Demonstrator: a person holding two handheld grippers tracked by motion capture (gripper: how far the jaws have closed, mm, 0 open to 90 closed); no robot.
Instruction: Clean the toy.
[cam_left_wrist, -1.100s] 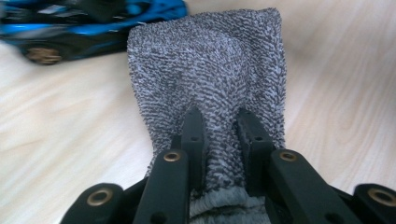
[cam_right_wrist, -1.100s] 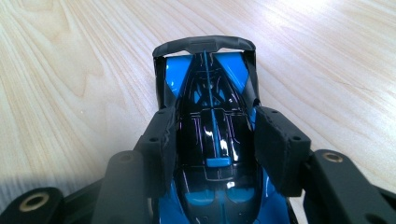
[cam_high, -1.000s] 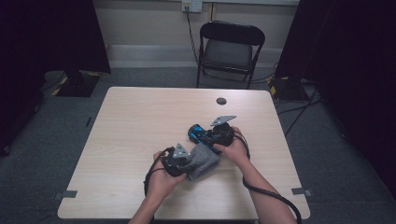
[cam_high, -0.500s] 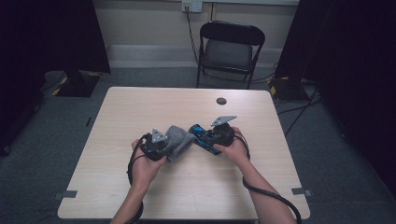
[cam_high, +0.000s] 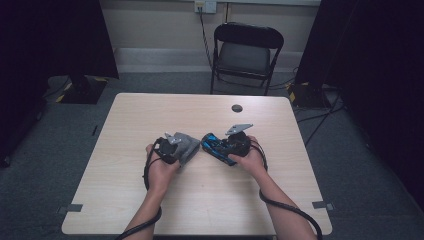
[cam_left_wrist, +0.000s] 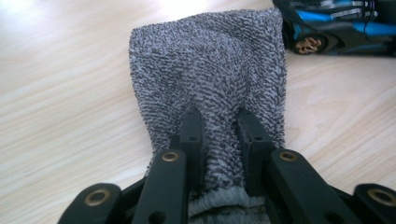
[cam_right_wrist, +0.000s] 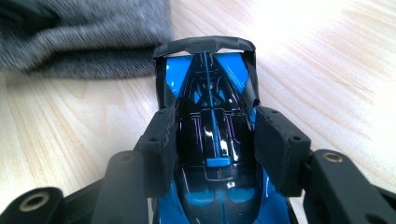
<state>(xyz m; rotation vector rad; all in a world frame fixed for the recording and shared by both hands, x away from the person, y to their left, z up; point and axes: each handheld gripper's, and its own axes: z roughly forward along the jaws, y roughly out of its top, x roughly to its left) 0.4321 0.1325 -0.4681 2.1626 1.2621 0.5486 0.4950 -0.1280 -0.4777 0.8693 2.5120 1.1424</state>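
While a pale wooden table (cam_high: 125, 200) carries everything, the left gripper (cam_left_wrist: 219, 130) is clamped on a bunched grey cloth (cam_left_wrist: 210, 65), which fans out ahead of its jaws. Just beyond the cloth, the right gripper (cam_right_wrist: 212, 140) is clamped around a blue and black toy car (cam_right_wrist: 208, 93), its tail protruding past the jaws.

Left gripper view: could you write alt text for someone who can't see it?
Two black jaws of the left gripper pinch a bunched grey terry cloth, which spreads away from them over a pale wooden table. A black and blue toy car lies at the top right, just beyond the cloth.
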